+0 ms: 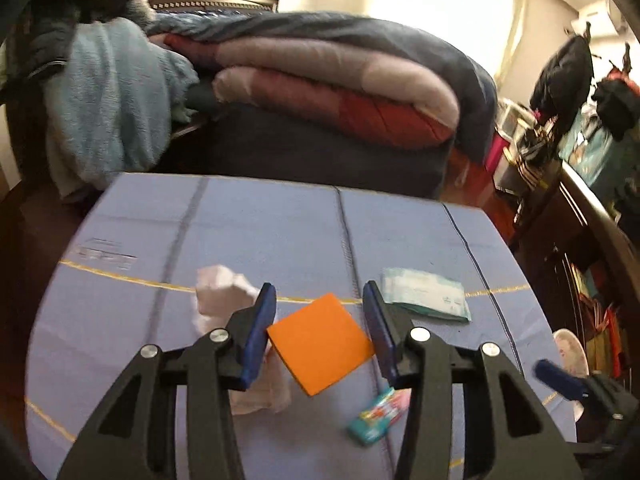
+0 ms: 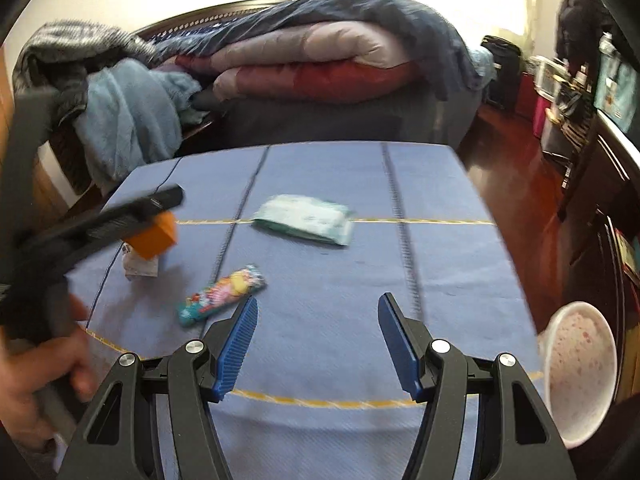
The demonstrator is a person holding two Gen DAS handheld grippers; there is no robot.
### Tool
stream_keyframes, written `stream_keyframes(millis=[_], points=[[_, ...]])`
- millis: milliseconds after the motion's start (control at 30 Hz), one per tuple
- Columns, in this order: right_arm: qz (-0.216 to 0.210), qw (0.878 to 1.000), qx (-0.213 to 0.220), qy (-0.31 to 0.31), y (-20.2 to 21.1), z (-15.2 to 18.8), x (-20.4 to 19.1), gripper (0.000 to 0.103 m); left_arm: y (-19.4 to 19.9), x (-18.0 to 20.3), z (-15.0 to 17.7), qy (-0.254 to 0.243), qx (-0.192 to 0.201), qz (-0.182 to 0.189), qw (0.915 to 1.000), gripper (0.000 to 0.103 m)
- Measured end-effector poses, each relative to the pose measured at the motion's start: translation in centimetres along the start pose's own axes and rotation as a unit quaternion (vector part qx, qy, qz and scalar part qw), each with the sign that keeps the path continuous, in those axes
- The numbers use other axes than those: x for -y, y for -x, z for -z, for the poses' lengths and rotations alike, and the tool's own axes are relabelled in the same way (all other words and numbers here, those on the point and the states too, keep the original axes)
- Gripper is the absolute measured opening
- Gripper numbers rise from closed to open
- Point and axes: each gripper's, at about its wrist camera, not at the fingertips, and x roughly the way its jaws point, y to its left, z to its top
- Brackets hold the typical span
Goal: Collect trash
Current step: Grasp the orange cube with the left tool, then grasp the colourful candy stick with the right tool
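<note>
My left gripper (image 1: 320,300) holds an orange square pad (image 1: 320,344) between its blue pads, lifted above the blue mat (image 1: 260,232); it shows at the left of the right wrist view (image 2: 154,234). A crumpled white tissue (image 1: 224,292) lies under the left finger. A colourful candy wrapper (image 1: 378,416) (image 2: 222,294) and a teal-white wipes pack (image 1: 424,294) (image 2: 306,218) lie on the mat. My right gripper (image 2: 318,304) is open and empty, just right of the wrapper.
A pink-speckled white bin (image 2: 578,368) stands off the mat's right edge; it also shows in the left wrist view (image 1: 570,350). A bed piled with folded blankets (image 1: 320,80) lies beyond the mat. Dark cabinets (image 2: 592,184) line the right.
</note>
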Motion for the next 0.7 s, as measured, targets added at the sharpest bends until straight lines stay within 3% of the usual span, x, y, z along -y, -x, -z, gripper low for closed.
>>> stream_keyframes(millis=[67,267,400,533,567,600,700], points=[[-0.01,1.0,-0.007,0.015,-1.1,-0.1,-1.6,0.065,1.1,-1.2,-0.2,0.003,0.007,-0.007,0.9999,0.046],[-0.044,0.996,0.011,0.078,-2.8,-0.1,-5.1,0.099,3.3,-4.4,-0.4,0.01,0.018,-0.022,0.9996,0.046],[-0.036,0.99,0.003,0.138,-3.9,-0.2,-6.7,0.099,3.9,-6.0,-0.2,0.022,0.02,-0.026,0.9992,0.046],[-0.028,0.987,-0.015,0.157,-5.0,-0.2,-6.9,0.099,3.9,-6.8,0.0,0.03,0.017,-0.026,0.9991,0.046],[-0.035,0.987,-0.023,0.155,-5.4,-0.2,-6.7,0.096,4.0,-6.9,0.1,0.03,0.017,-0.025,0.9991,0.046],[-0.038,0.987,-0.029,0.152,-5.7,-0.2,-6.7,0.084,4.0,-6.9,0.1,0.03,0.017,-0.025,0.9991,0.046],[-0.053,0.988,-0.041,0.139,-6.2,0.0,-6.4,0.082,4.2,-7.0,0.2,0.03,0.016,-0.024,0.9991,0.046]])
